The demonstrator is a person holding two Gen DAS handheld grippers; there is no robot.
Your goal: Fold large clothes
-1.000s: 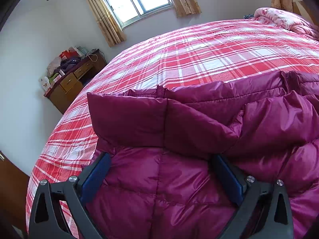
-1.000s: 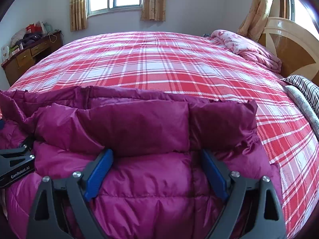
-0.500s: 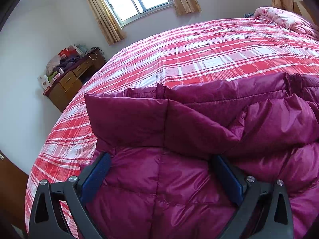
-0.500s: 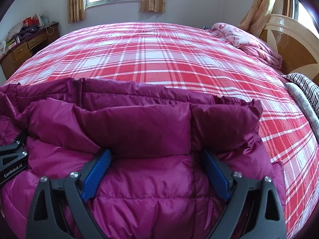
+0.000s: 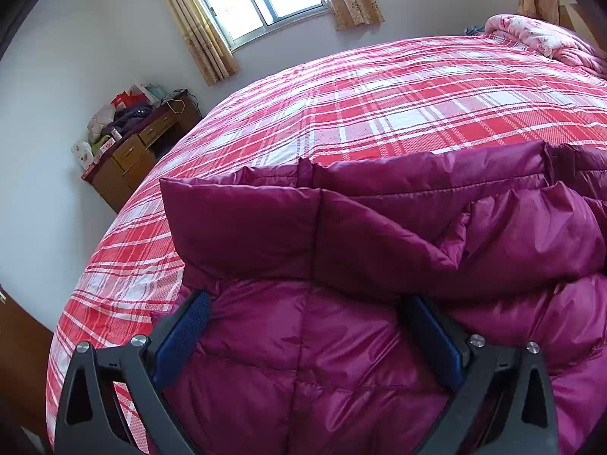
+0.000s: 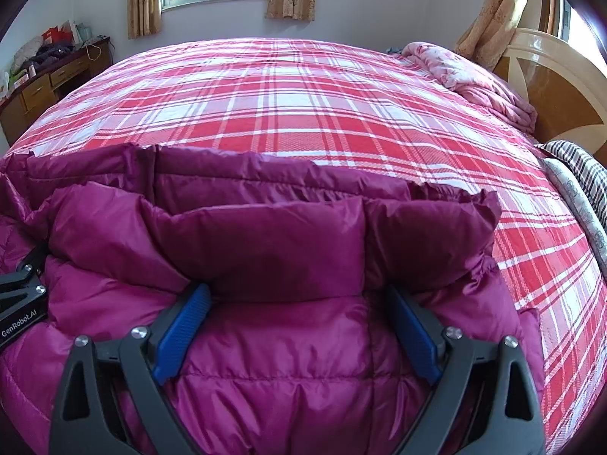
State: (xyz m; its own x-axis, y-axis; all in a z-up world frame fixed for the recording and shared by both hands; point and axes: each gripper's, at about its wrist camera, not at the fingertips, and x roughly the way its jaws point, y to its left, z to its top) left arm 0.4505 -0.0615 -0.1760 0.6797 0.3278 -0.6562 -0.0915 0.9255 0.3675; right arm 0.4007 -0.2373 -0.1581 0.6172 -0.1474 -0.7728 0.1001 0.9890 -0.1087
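A magenta puffer jacket (image 5: pixel 379 227) lies on the near part of a bed with a red and white plaid cover (image 5: pixel 379 106). Its far part is folded back over the quilted body as a thick flap. My left gripper (image 5: pixel 307 299) stands open, with its blue-padded fingers (image 5: pixel 182 337) wide apart on either side of the padded fabric under the flap. My right gripper (image 6: pixel 296 290) is also open and straddles the jacket (image 6: pixel 265 235) near its right end. The left gripper's black body (image 6: pixel 19 303) shows at the left edge of the right wrist view.
A wooden dresser (image 5: pixel 132 155) piled with clutter stands by the wall left of the bed. A pink quilt (image 6: pixel 474 76) is bunched at the bed's far right by the headboard (image 6: pixel 550 83). A striped cloth (image 6: pixel 584 174) lies on the right edge. Plaid cover (image 6: pixel 303 94) stretches beyond the jacket.
The right gripper has shifted slightly forward and tilted down over the jacket; the flap sits a little closer. The left view is nearly unchanged. Both grippers' fingers stay wide apart.
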